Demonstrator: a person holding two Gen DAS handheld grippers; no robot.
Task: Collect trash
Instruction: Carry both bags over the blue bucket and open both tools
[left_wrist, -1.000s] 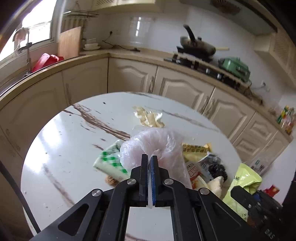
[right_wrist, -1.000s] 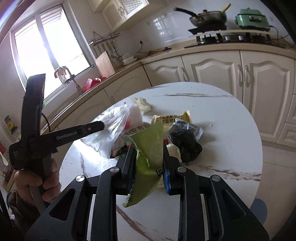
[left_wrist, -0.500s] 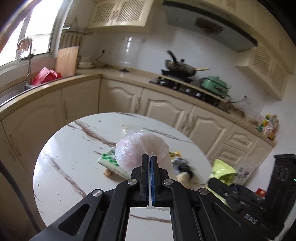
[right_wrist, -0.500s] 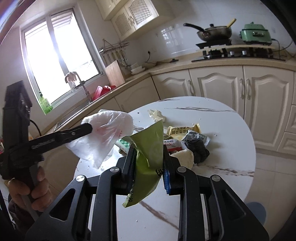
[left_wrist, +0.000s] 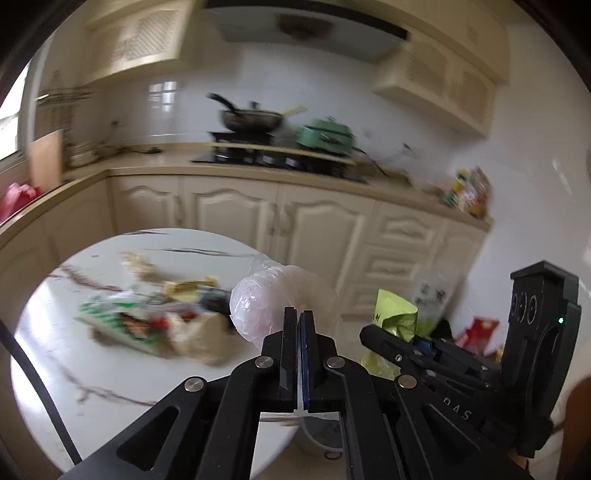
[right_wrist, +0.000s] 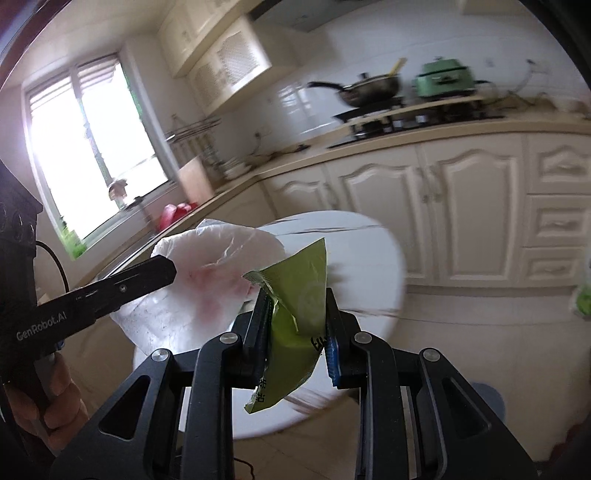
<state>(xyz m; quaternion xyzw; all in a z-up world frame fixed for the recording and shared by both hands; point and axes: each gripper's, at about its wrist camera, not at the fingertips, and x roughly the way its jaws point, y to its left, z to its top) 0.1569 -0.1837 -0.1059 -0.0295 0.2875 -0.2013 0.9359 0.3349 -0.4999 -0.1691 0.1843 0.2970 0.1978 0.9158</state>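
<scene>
Clear plastic bag (left_wrist: 271, 308): pinched by its edge in the fully closed left gripper (left_wrist: 298, 334) and held clear of the table, likely so it hangs free to receive trash.
Green wrapper (right_wrist: 299, 314): clamped between the narrowly parted jaws of the right gripper (right_wrist: 295, 325), at 3 o'clock of the bag, apparently destined for it.
Remaining wrappers (left_wrist: 155, 317): heaped on the round marble table (left_wrist: 44, 332), at 9 o'clock of the bag, uncollected.

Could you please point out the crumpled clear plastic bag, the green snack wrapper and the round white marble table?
Crumpled clear plastic bag (left_wrist: 266, 306), left wrist view, bulging middle.
Green snack wrapper (right_wrist: 301, 295), right wrist view, creased middle.
Round white marble table (left_wrist: 48, 332), left wrist view, bare top.
</scene>
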